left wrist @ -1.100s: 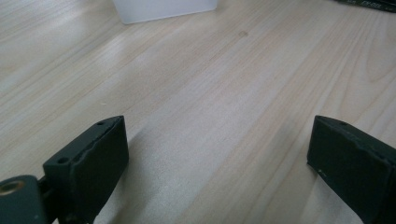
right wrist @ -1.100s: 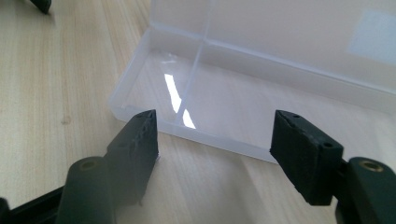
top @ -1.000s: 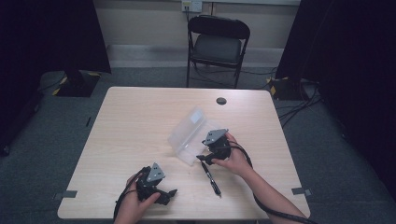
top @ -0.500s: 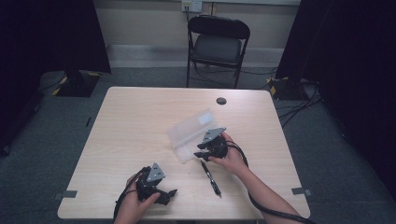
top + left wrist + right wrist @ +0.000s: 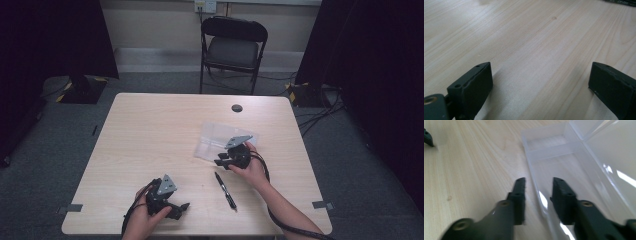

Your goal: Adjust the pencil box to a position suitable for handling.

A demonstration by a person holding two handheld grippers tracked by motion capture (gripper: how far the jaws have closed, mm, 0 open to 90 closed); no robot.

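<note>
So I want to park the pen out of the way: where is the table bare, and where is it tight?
Bare: the wide stretch of table left of the clear plastic box, up to the far edge, and the far right corner past the black disc. Tight: the near right, where the right gripper, box and pen bunch, and by the left gripper.

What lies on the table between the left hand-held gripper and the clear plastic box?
In the high view, a black pen lies between the left hand-held gripper and the clear plastic box.
</note>
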